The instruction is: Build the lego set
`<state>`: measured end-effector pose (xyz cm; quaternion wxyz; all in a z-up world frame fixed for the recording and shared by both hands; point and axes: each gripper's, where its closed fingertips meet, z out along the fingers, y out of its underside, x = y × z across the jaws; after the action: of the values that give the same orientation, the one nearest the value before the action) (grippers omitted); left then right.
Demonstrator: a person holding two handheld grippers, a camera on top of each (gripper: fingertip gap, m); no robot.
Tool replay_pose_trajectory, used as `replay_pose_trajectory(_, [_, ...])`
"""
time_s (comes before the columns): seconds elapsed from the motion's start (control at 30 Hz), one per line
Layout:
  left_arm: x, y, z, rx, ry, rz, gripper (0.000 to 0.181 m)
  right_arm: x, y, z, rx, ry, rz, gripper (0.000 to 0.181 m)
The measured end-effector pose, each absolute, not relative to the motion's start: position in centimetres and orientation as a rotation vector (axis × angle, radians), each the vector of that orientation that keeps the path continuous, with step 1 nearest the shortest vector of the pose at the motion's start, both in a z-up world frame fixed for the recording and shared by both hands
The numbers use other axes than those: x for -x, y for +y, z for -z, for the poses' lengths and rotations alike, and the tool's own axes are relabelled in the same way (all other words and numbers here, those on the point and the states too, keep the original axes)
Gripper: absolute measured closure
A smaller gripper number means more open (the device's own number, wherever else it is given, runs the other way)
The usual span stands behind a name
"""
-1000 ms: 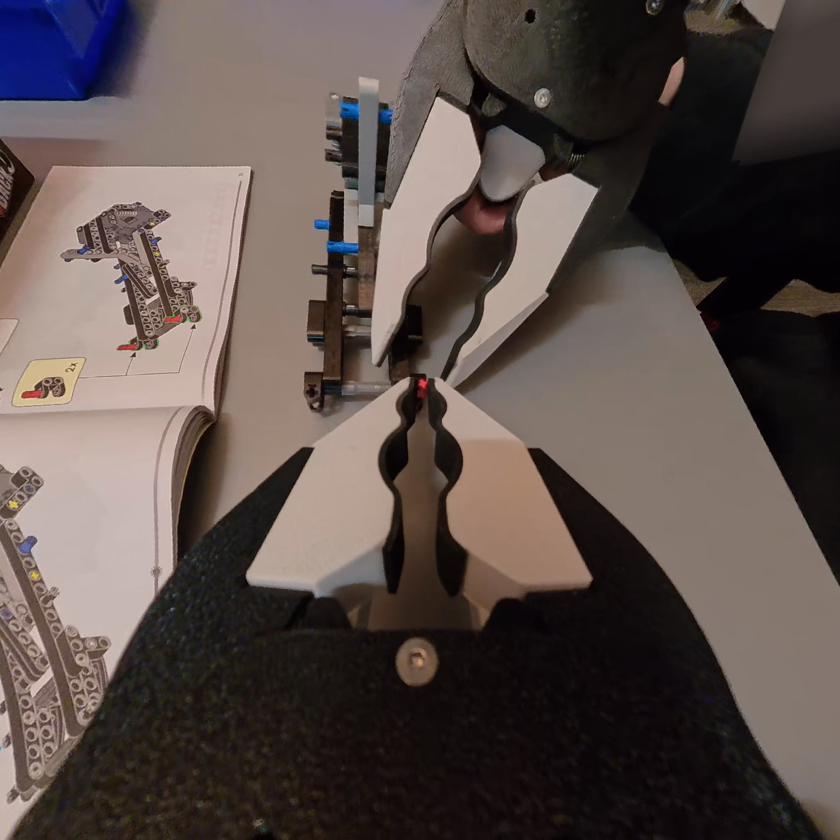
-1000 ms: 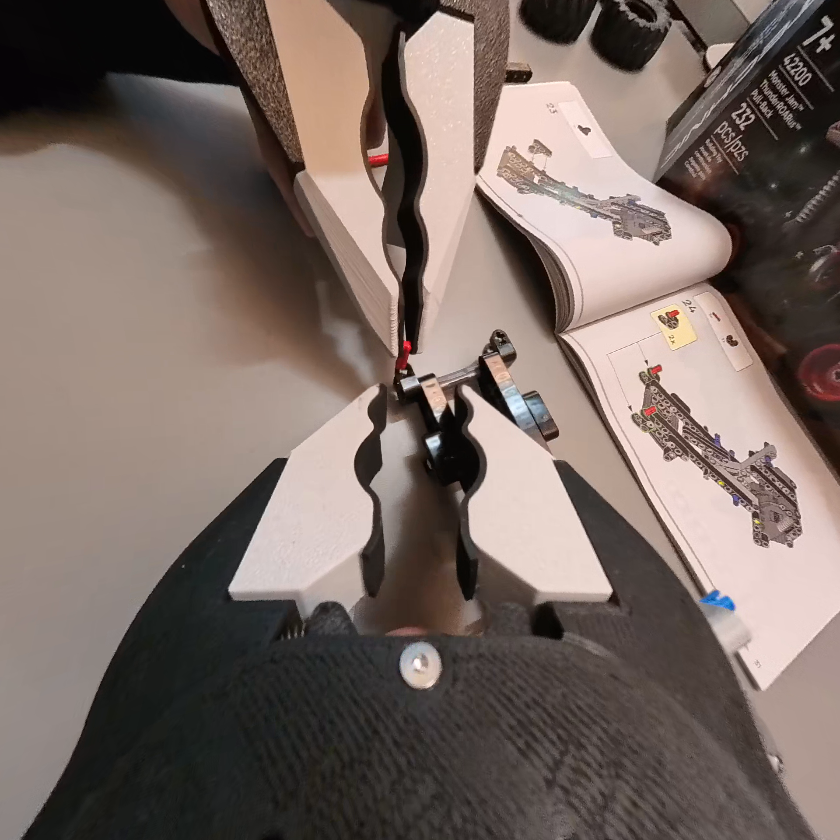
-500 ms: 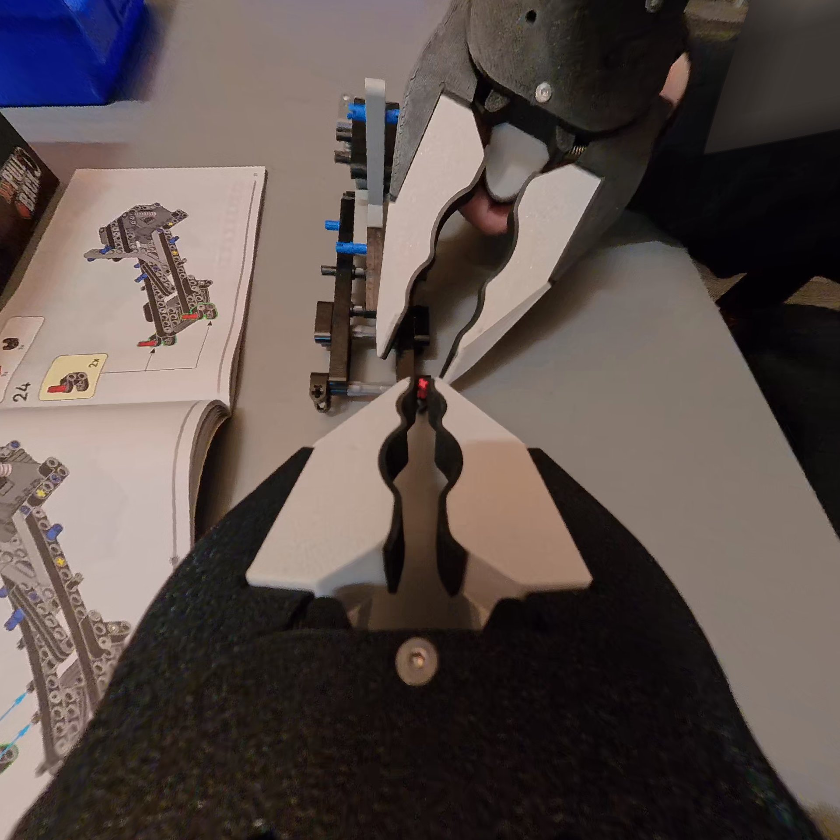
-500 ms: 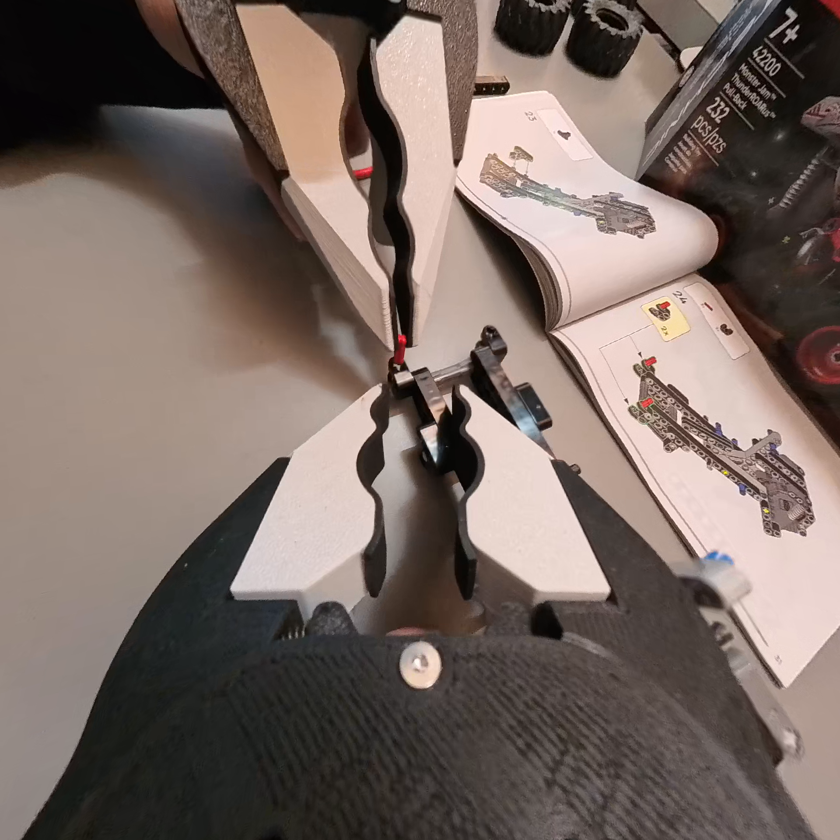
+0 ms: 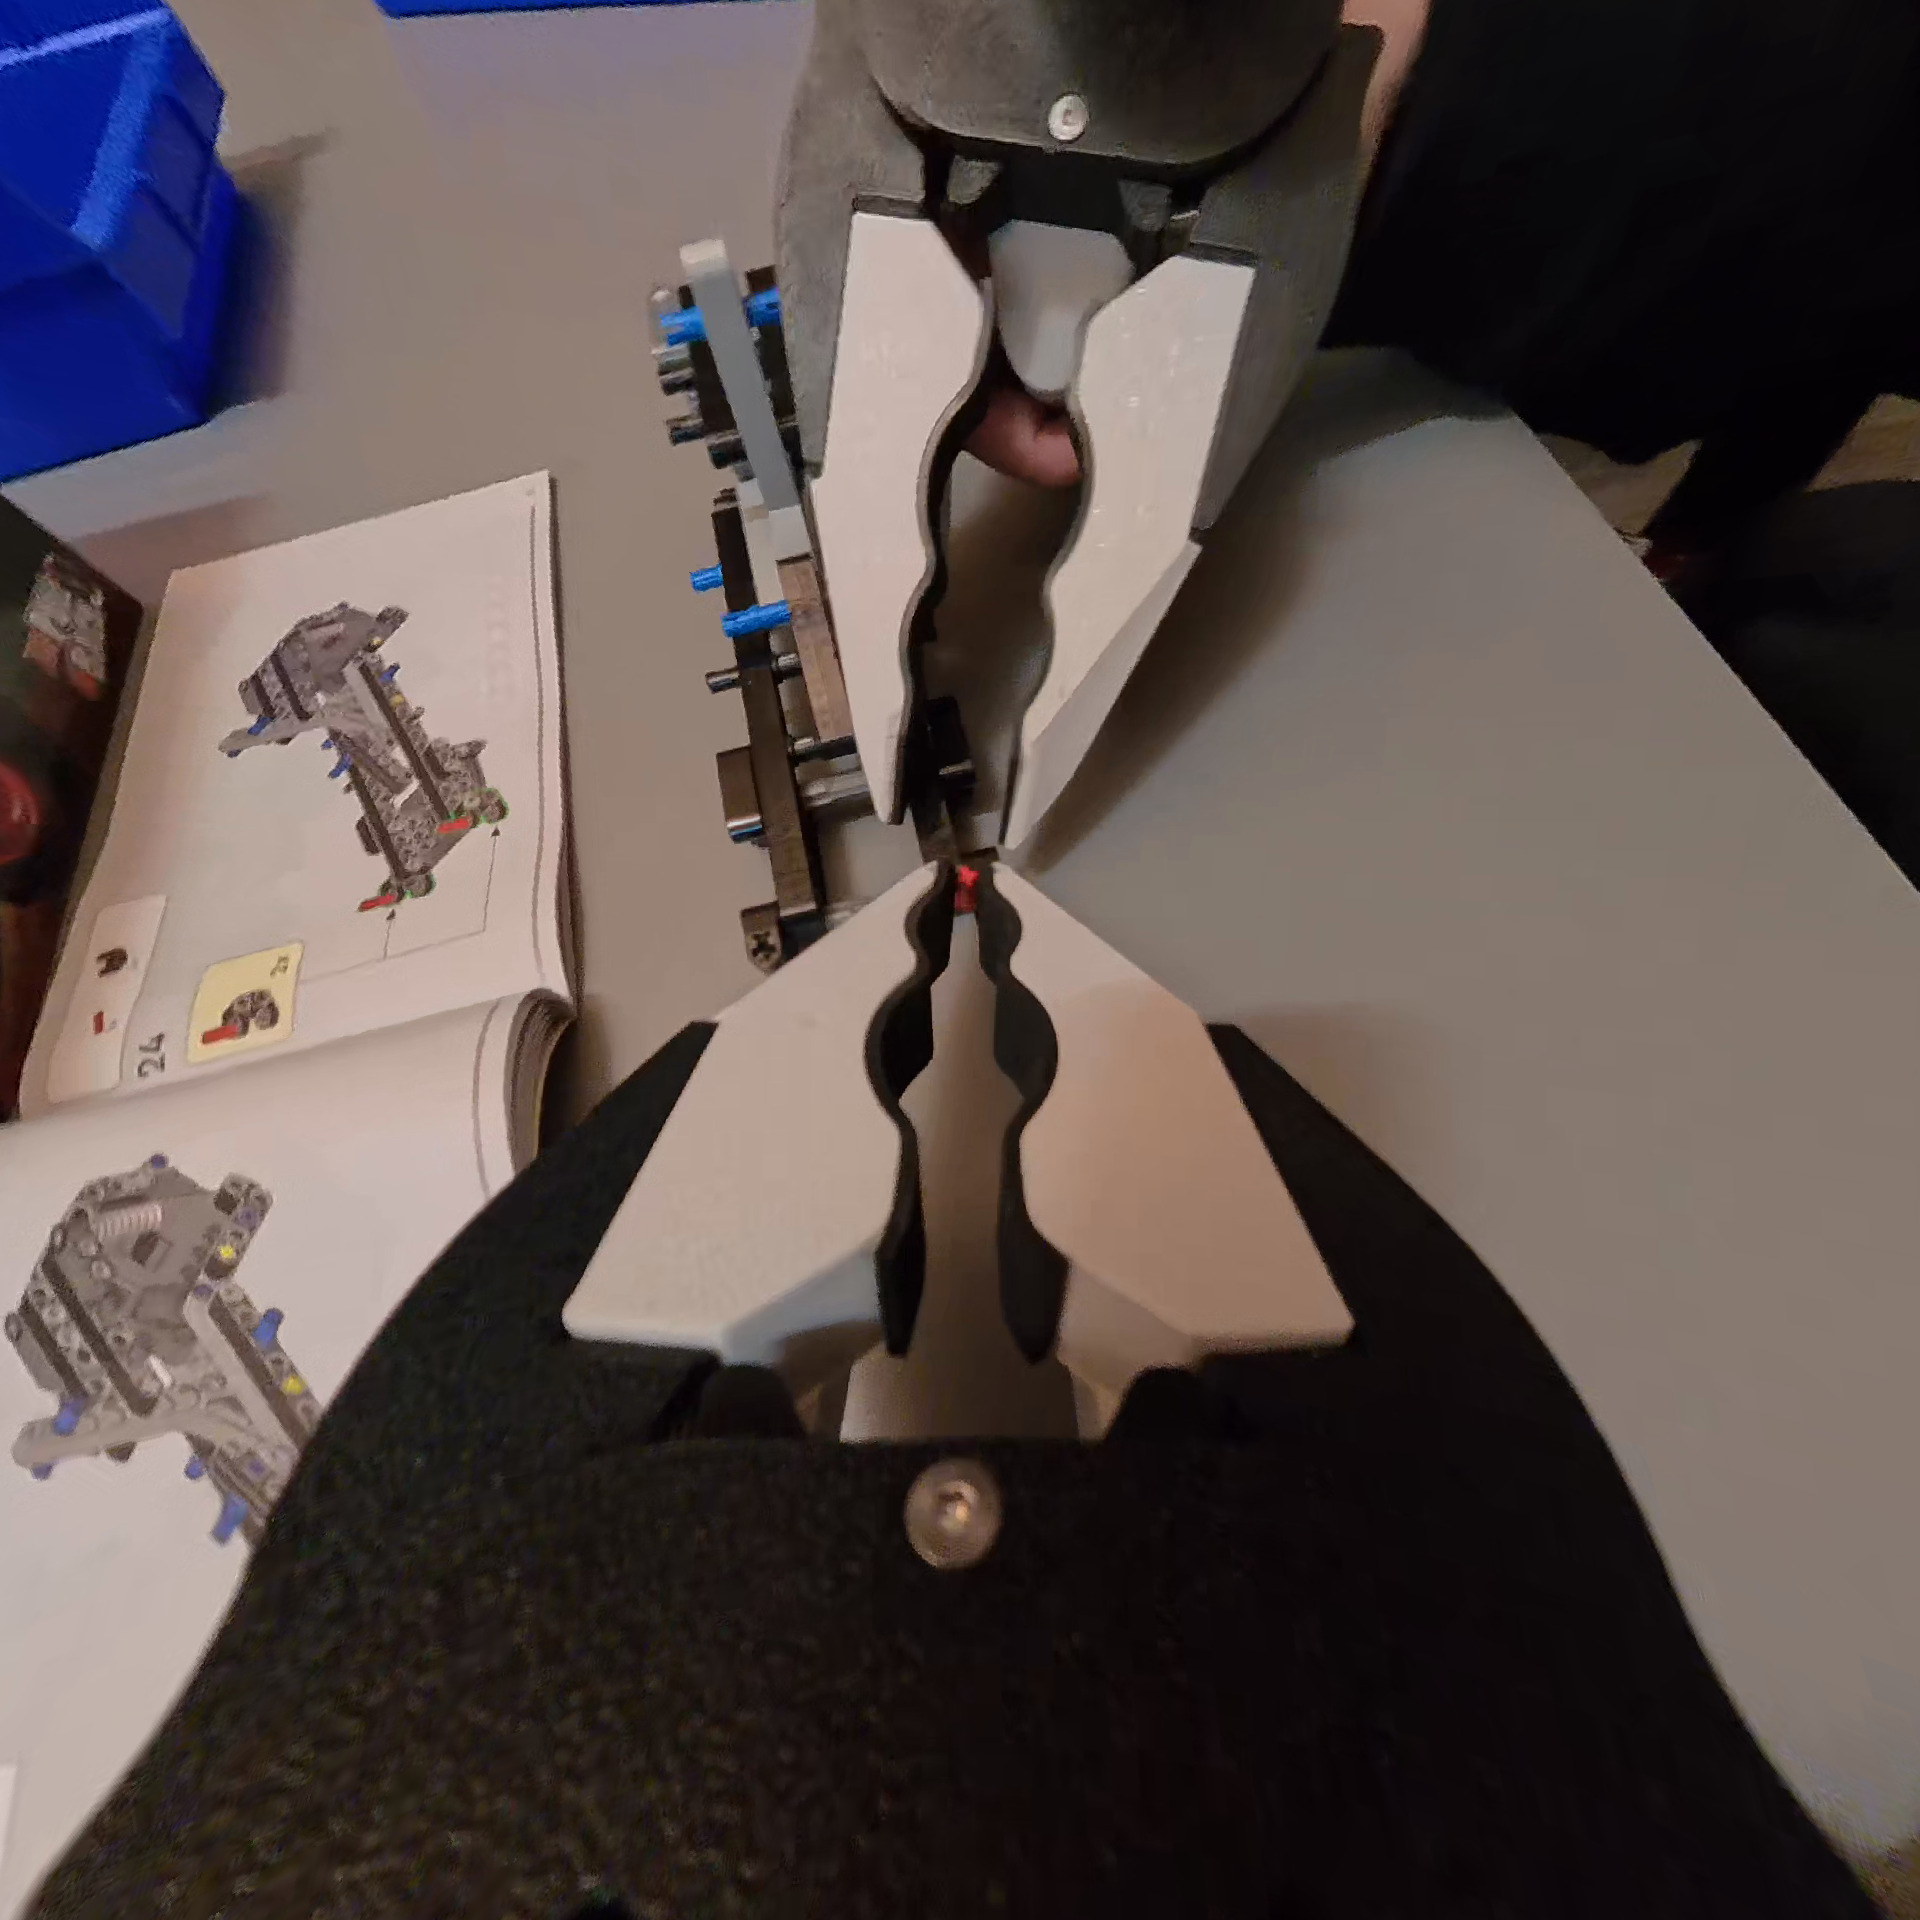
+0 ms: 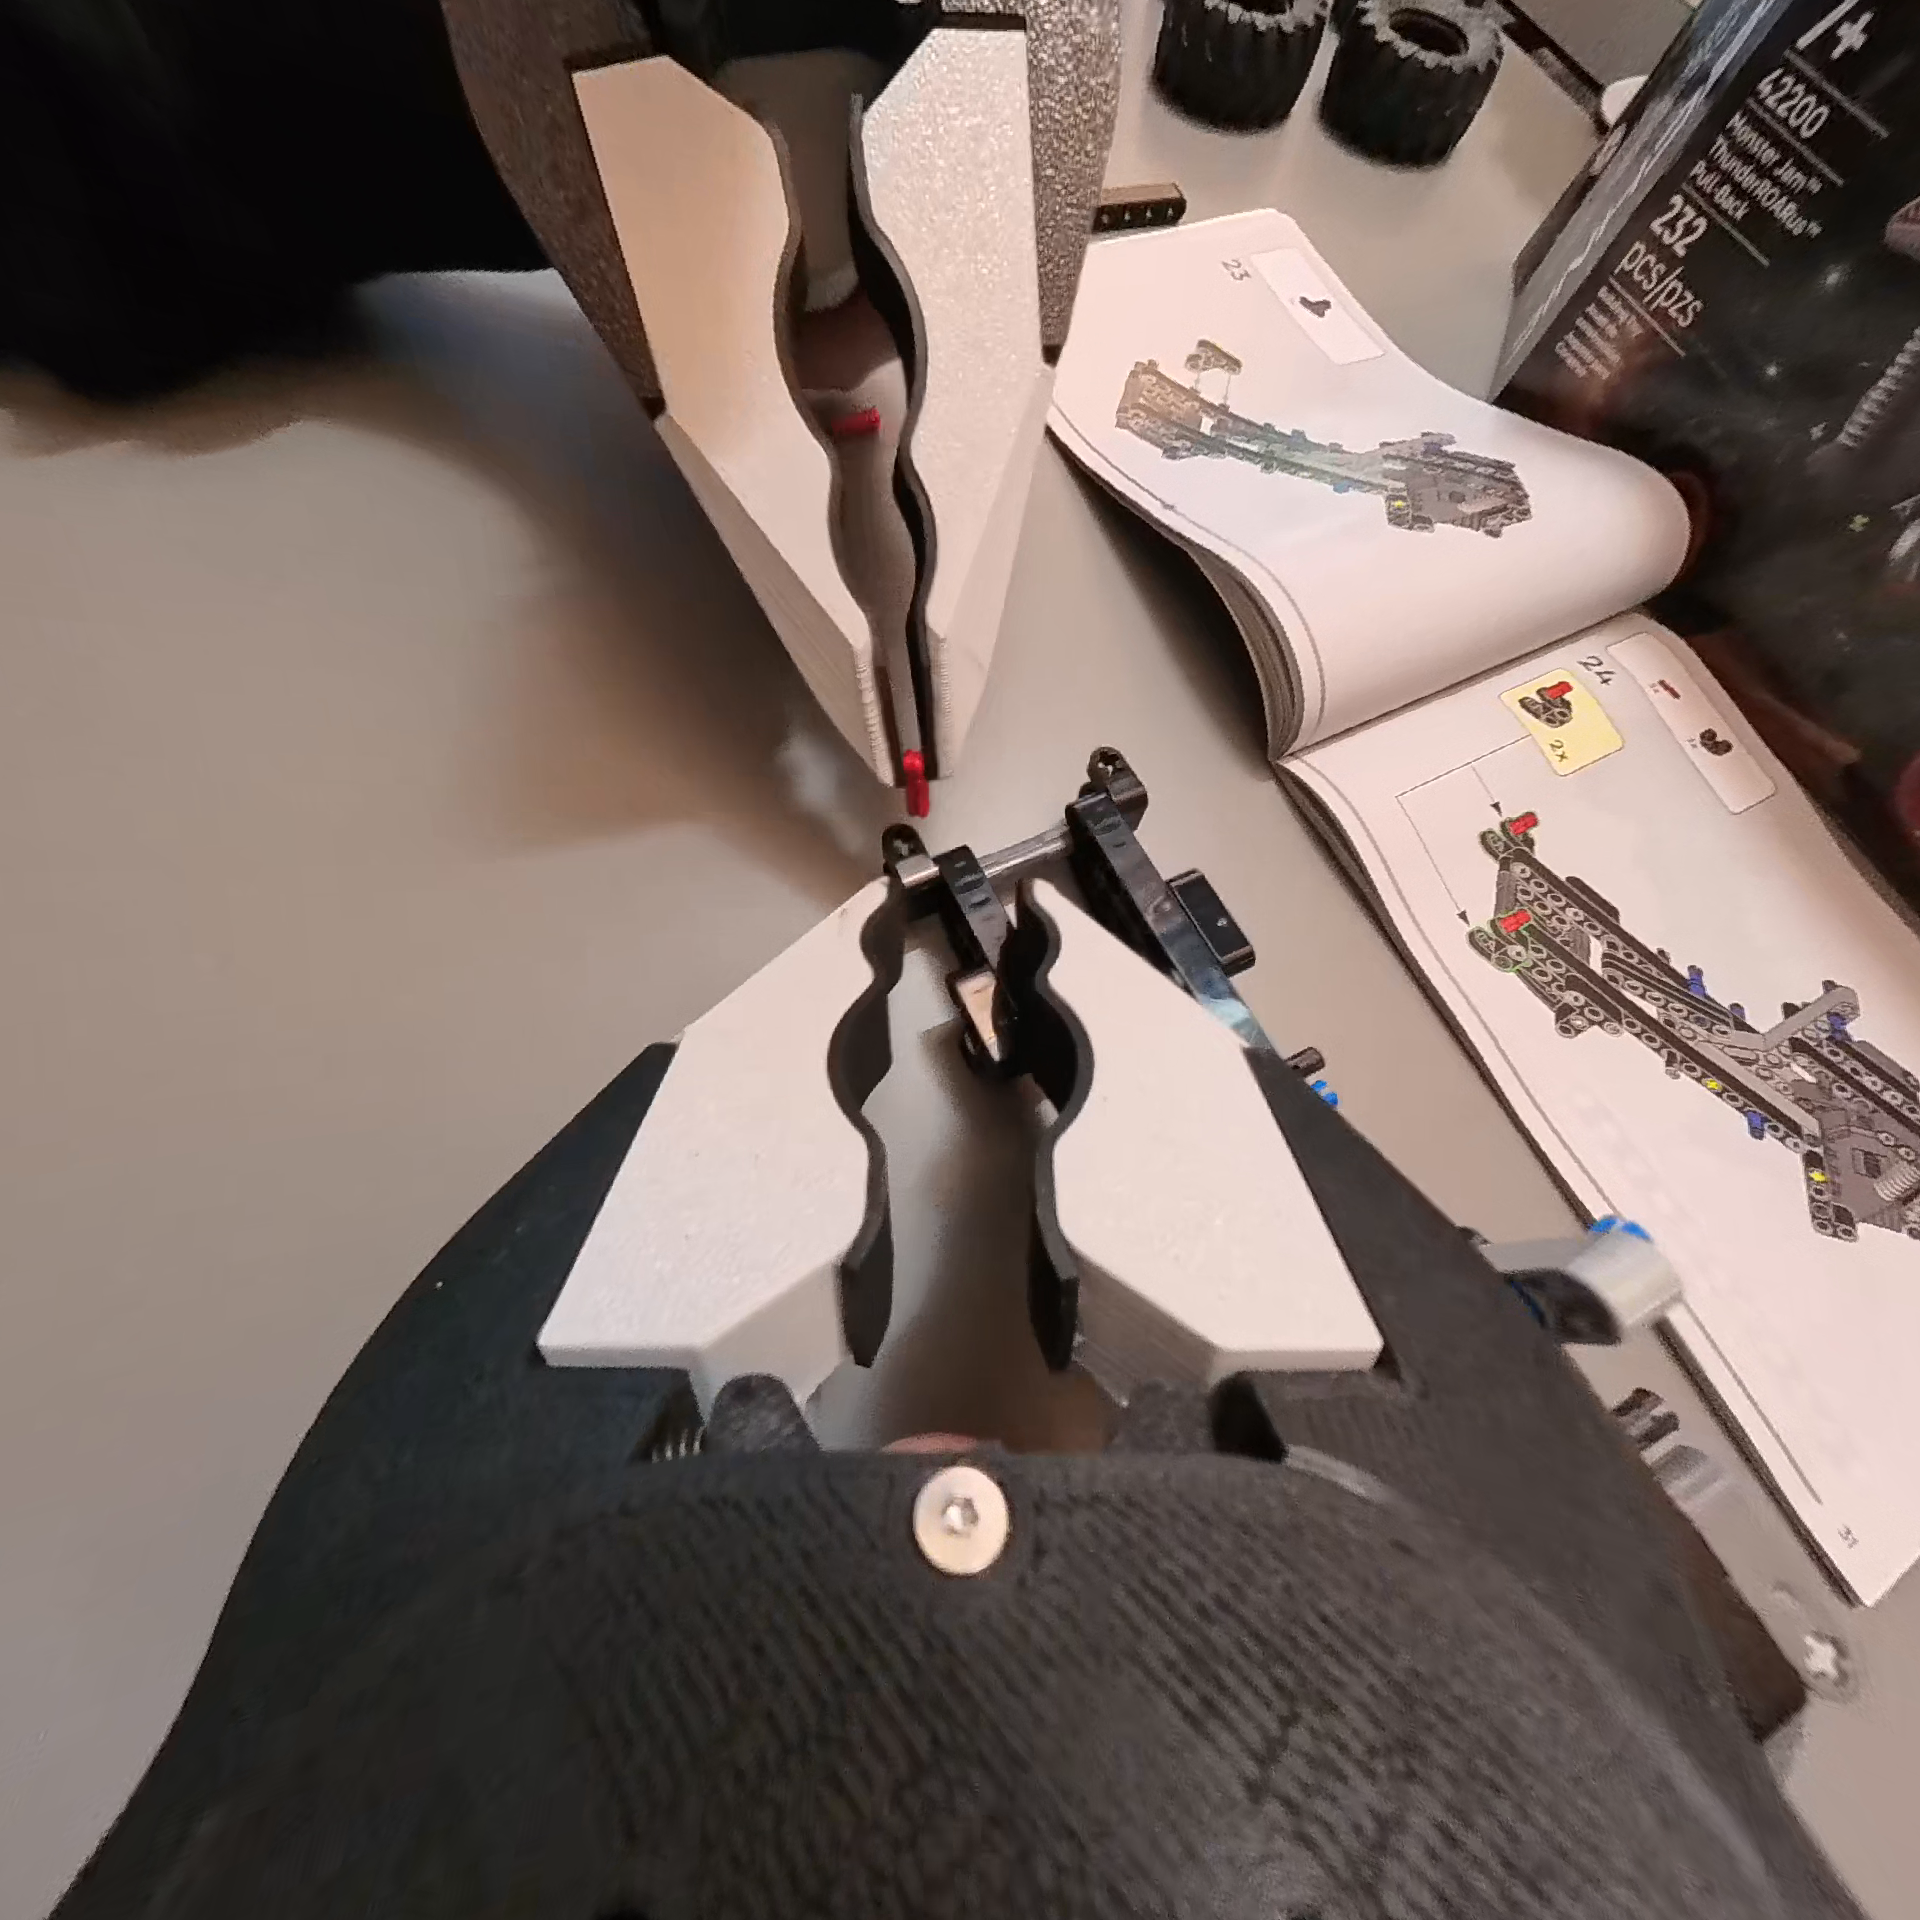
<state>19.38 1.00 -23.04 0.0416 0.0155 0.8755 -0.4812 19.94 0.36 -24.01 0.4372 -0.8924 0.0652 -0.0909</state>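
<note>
A long black and grey chassis frame [image 5: 774, 748] with blue pins lies on the grey table; it also shows in the right wrist view [image 6: 1117, 862]. My right gripper [image 6: 956, 894] is shut on a black beam at the frame's near end; it shows from the front in the left wrist view [image 5: 951, 826]. My left gripper [image 5: 961, 883] is shut on a small red pin [image 5: 966, 888]. In the right wrist view the left gripper [image 6: 914, 764] holds the red pin [image 6: 914, 779] just short of the frame's end hole. A second red piece [image 6: 857, 421] shows through the gap between the left fingers.
An open instruction booklet [image 5: 343, 727] lies beside the frame, also seen in the right wrist view [image 6: 1455, 520]. A blue bin [image 5: 94, 229] stands at the back. The dark set box [image 6: 1766, 260], black tyres [image 6: 1236, 52] and a small black beam [image 6: 1138, 213] stand beyond. The table edge [image 5: 1558, 468] runs close by. Left and right tips are no more than a few centimetres apart.
Both grippers have swung round and now face each other more squarely. The red pin stays at the frame's end, now with a small gap showing between them.
</note>
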Motion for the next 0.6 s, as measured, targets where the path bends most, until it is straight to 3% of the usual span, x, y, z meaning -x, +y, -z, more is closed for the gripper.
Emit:
replay_pose_trajectory(0.4, [-18.82, 1.03, 23.47, -0.326, 2.673, 1.451, 0.18, -19.86, 0.6, 24.55, 2.236, 0.147, 0.215, 0.149])
replay_pose_trajectory(0.6, [-19.38, 1.29, 23.61, -0.351, 2.677, 1.423, 0.18, -19.93, 0.64, 24.03, 2.234, 0.134, 0.247, 0.159])
